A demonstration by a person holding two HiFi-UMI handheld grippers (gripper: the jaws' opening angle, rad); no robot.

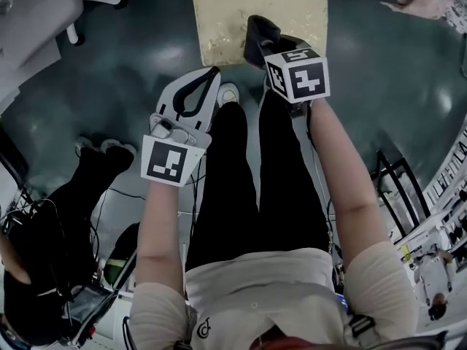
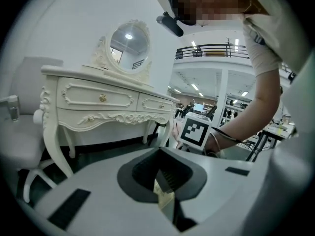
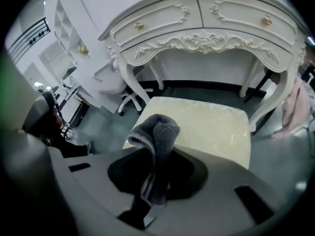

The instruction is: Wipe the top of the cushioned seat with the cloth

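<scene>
Cloth held at the near edge of the cushioned seat

The right gripper has its jaws pinching a dark grey cloth, bunched up over the near edge of the cream cushioned seat; whether it touches the seat cannot be told. The left gripper hangs beside it over the dark floor, jaws pressed together. A white dressing table stands behind the seat
</scene>
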